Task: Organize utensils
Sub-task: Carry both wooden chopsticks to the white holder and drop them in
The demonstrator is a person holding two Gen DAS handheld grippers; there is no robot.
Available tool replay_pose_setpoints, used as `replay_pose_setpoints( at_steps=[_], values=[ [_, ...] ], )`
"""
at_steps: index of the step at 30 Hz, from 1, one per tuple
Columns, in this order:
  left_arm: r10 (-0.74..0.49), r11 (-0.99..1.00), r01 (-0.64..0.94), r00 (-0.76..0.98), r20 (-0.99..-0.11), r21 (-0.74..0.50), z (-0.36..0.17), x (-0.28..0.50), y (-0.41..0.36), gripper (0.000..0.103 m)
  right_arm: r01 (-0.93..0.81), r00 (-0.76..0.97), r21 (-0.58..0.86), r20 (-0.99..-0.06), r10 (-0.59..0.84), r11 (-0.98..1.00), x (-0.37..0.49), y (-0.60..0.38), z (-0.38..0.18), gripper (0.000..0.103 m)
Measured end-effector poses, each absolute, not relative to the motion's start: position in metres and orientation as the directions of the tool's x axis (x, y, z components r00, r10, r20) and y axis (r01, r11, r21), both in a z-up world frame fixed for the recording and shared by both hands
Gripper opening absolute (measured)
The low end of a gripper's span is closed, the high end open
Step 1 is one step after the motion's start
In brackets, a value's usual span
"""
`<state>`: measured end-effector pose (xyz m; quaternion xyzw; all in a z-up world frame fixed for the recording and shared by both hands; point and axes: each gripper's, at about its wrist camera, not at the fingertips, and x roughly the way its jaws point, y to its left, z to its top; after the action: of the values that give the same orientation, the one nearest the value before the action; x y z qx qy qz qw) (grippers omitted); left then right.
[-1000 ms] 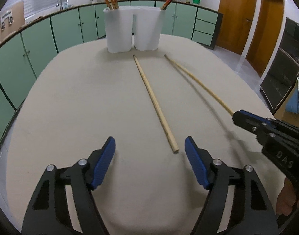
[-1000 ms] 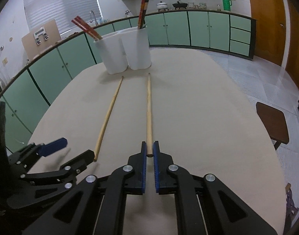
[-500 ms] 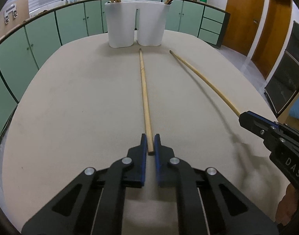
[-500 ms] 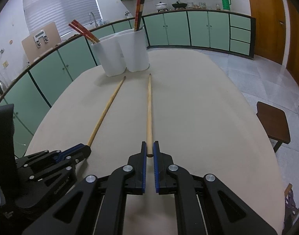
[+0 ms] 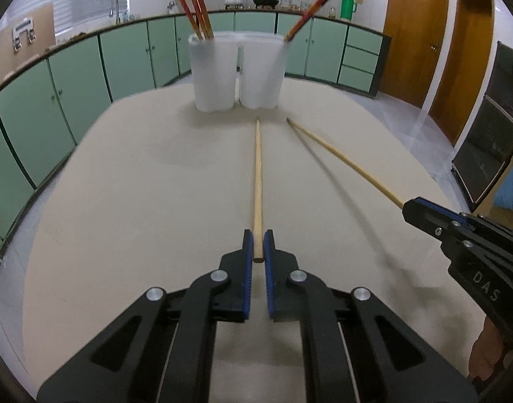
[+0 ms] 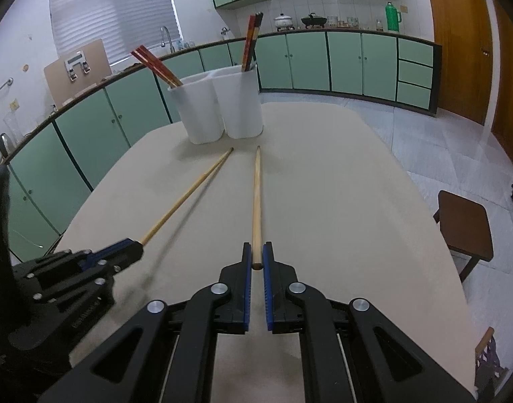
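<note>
Both tongs now lift their long, pale wooden chopsticks [image 5: 257, 181] [image 6: 256, 201] off the counter [image 5: 139, 201], pinching near ends, tips pointing far toward the white holder [image 5: 236, 70].

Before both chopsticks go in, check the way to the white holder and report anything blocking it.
Nothing visible blocks it. Bare table lies between each wooden chopstick and the white holder. Red chopsticks already lean in both compartments, leaving open room.

Both the left gripper [image 5: 258, 247] and the right gripper [image 6: 257, 257] are matte black linkages with round silver pivot screws and ribbed blue fingertip pads [image 5: 247, 262], one side lettered "DAS".
</note>
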<state>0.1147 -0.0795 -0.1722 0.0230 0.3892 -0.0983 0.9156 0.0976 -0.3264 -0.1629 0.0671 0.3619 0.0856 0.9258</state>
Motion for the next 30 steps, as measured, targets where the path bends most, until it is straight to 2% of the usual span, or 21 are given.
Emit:
replay_pose_setpoints(
  at_steps=[19,30],
  values=[
    [-0.211,0.972,0.234,0.828,-0.519,-0.022,-0.063,0.124,-0.062,0.006,-0.198,0.824,0.16,-0.507,0.253,0.967,0.119,-0.332,-0.063,0.007],
    [-0.262,0.958,0.284,0.849,-0.46,-0.022,-0.021,0.13,-0.062,0.006,-0.277,0.844,0.107,-0.449,0.295,0.955,0.135,-0.312,-0.004,0.006]
  ],
)
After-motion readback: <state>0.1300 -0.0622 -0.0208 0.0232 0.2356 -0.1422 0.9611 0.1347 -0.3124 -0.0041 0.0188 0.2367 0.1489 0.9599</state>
